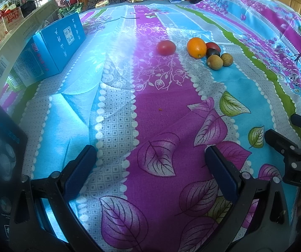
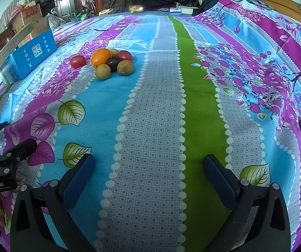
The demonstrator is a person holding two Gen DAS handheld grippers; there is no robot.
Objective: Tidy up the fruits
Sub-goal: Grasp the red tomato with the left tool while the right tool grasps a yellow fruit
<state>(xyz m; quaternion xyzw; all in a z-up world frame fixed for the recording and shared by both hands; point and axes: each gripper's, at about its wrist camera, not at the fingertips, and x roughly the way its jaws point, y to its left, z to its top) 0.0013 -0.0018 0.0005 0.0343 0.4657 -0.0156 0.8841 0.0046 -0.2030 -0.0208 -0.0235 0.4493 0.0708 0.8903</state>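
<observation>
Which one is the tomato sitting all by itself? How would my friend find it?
Start at the blue box on the flowery bedspread, then look right toward the little pile of fruit. The lone red tomato lies just left of the orange fruit, apart from the pile, while the other red one is tucked in.

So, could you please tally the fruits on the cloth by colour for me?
Red: 2
Orange: 1
Dark purple: 1
Brownish tan: 3
Total: 7

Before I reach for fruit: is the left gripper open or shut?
Open. The left gripper has its blue pads spread wide apart, with only the patterned cloth between them.
</observation>
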